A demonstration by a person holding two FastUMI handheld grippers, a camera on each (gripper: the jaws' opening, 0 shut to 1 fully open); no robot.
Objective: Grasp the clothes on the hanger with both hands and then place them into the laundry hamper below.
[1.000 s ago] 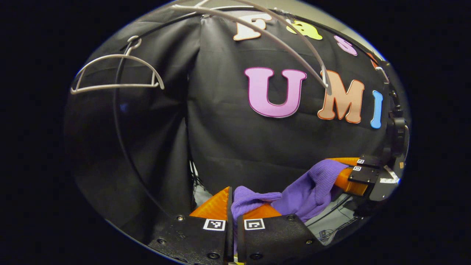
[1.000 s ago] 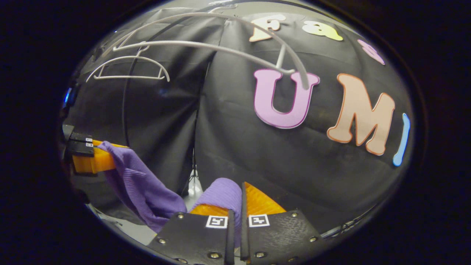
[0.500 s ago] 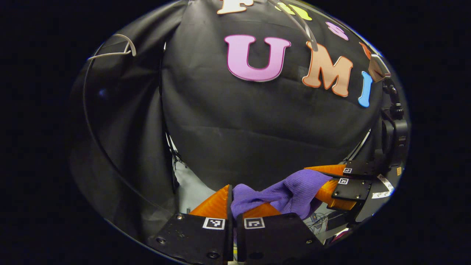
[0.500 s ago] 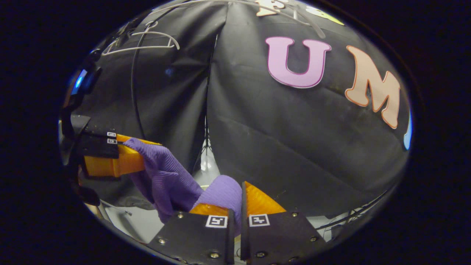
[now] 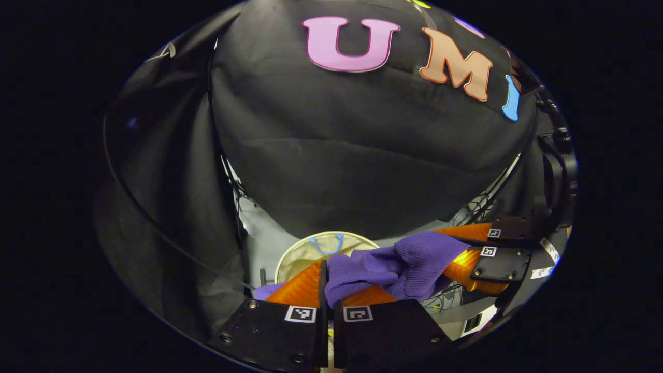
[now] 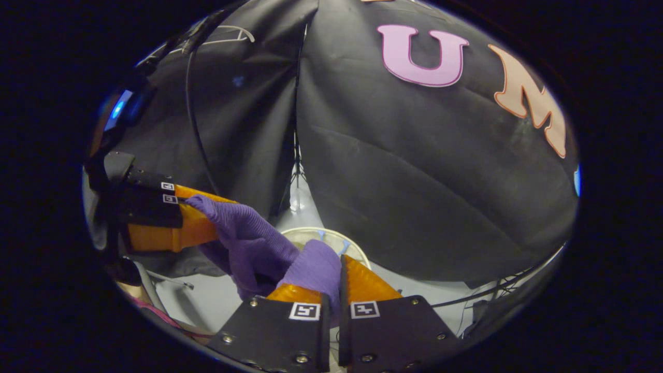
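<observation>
Since both grippers already have the garment pinched, the risky part from here is really the drop itself.

Left gripper view: the left gripper (image 5: 325, 282) has its jaws clenched on a bunched corner of the purple garment (image 5: 399, 264), with cloth squeezed up between the orange fingers (image 5: 300, 285). The fabric stretches off to the right, where the right gripper (image 5: 469, 248) has its jaws clamped on the other end. Just beyond the fingers you can see the pale round rim of the laundry hamper (image 5: 290, 254), low and far, with a blue handle loop (image 5: 325, 243) at its far edge. Looks to me like the garment hangs a bit to the right of the opening, so letting go now could drape it over the rim or drop it on the floor.

Right gripper view: the right gripper (image 6: 331, 290) is closed tight on a purple fold, and the purple garment (image 6: 248, 238) runs up and left to the left gripper (image 6: 199, 220), also gripping. The laundry hamper (image 6: 357, 248) peeks out behind the cloth, mostly hidden. How much fabric dangles under the grippers, I can't tell.

My worries: one side lets go before the other and the cloth swings out past the rim, or the ribbed knit snags on a finger and gets dragged back up. There are also cables (image 6: 492, 295) on the floor (image 6: 207, 295) nearby that a stray end could catch on.
</observation>
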